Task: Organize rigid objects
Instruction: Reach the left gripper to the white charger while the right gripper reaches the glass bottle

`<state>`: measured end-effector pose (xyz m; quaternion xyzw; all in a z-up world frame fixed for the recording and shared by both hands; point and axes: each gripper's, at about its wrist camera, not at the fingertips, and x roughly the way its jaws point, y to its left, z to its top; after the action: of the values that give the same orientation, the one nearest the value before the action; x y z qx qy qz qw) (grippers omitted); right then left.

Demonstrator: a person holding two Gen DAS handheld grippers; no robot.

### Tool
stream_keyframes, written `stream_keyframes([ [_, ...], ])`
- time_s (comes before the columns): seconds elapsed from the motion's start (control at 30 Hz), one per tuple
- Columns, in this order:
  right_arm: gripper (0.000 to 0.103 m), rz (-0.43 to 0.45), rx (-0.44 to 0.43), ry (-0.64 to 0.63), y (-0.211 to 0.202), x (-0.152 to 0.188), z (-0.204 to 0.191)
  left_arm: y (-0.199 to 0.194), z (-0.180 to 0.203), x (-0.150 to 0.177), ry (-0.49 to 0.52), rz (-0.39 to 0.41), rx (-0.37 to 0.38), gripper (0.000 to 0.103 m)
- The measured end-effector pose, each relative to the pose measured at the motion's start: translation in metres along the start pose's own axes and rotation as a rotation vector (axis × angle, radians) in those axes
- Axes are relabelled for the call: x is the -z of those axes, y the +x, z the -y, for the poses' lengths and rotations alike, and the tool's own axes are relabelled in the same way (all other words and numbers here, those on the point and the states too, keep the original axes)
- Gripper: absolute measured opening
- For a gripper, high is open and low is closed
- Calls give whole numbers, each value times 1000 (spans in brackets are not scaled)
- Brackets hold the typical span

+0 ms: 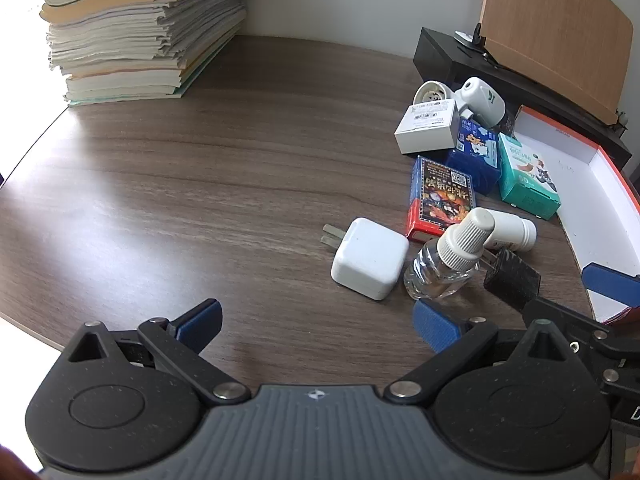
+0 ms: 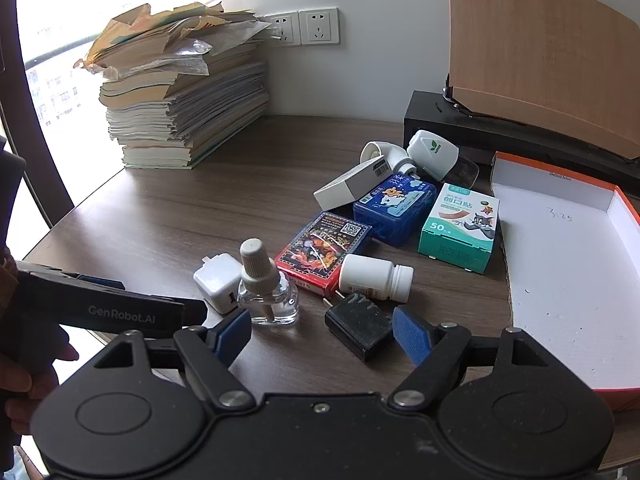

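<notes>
Right gripper [image 2: 320,334] wide open, empty, hovering just before black adapter [image 2: 359,331]; left gripper [image 1: 316,320] also wide, empty. Clutter sits on table [image 2: 160,220] beside orange-rimmed box lid [image 2: 560,280]. Likely first pick: descend, straddle adapter, close.

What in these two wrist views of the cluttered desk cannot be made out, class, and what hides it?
- Orange-rimmed box: its right side is cut off by the edge of the right wrist view.
- White pill bottle: left wrist view, label hidden behind the glass bottle.
- Black plug adapter: left wrist view, its near end is hidden by the right gripper.
</notes>
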<state>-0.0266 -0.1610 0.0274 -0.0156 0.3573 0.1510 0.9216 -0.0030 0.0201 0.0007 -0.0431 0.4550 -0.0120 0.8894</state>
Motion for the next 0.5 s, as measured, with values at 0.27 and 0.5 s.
stream_keyframes([
  [0.27,92,-7,-6,-1,2,0,-2,0,0,2,3,-2,-2,103],
  [0.5,92,-15,-10,0,4,1,-5,-1,-1,3,5,-4,-2,103],
])
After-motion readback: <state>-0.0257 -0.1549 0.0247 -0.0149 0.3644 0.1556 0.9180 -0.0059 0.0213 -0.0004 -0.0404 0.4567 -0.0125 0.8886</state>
